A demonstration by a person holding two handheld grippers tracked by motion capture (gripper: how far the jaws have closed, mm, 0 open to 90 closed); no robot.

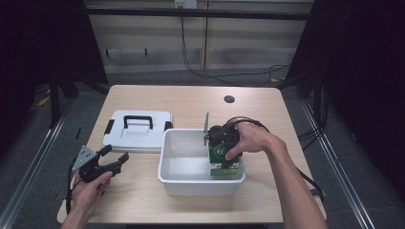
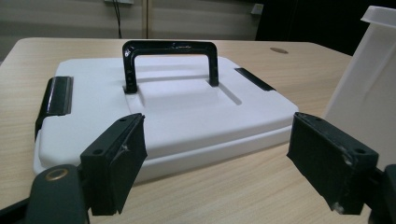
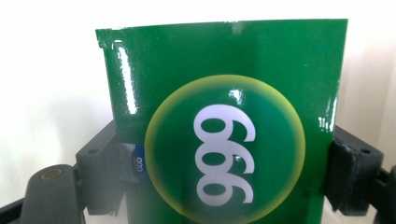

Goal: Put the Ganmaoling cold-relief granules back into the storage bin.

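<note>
step: placing green box into white bin | right gripper: clamped on box, at bin's right end | left gripper: jaws spread, empty, near lid | next: likely lower, let go

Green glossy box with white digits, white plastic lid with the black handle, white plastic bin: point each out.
green glossy box [image 3: 224,140], right gripper view, printed round emblem.
white plastic lid [image 2: 187,112], left gripper view, flat top.
white plastic bin [image 1: 200,181], high view, near rim.
</note>
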